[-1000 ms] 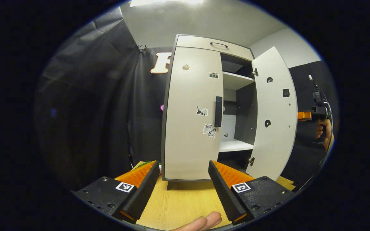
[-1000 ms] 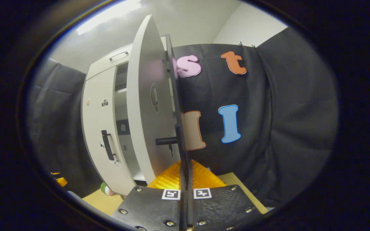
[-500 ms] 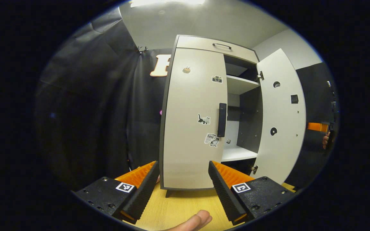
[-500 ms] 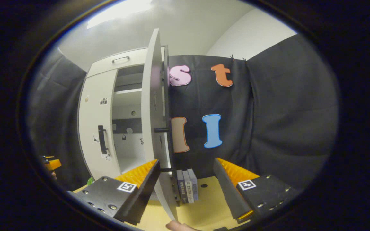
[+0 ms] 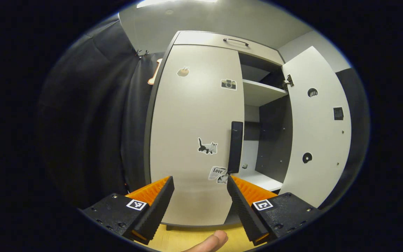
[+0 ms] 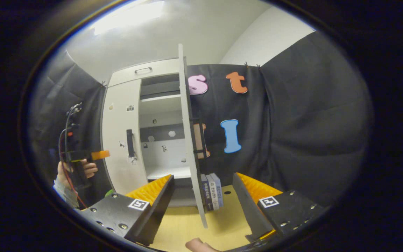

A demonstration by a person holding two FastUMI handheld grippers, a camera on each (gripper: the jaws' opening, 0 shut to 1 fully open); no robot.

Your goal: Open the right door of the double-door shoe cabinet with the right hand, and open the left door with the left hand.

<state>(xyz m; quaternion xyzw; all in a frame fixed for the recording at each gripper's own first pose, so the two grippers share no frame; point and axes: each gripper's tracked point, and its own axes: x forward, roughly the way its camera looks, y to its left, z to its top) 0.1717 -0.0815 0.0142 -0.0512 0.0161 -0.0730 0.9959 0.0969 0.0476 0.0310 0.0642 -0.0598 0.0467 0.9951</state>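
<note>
Both claws spread wide — left claw (image 5: 200,182), right claw (image 6: 203,180).

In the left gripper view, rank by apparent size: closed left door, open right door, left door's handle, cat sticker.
1. Left door, largest, though it is nearest the camera.
2. Right door, seen at an angle.
3. Handle.
4. Cat sticker, smallest.

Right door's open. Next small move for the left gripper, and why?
Probably ease the left gripper up and slightly right so its open fingers straddle the left door's handle. The left door is shut, the right door swung wide, and the handle sits just above the right-hand finger.
</note>
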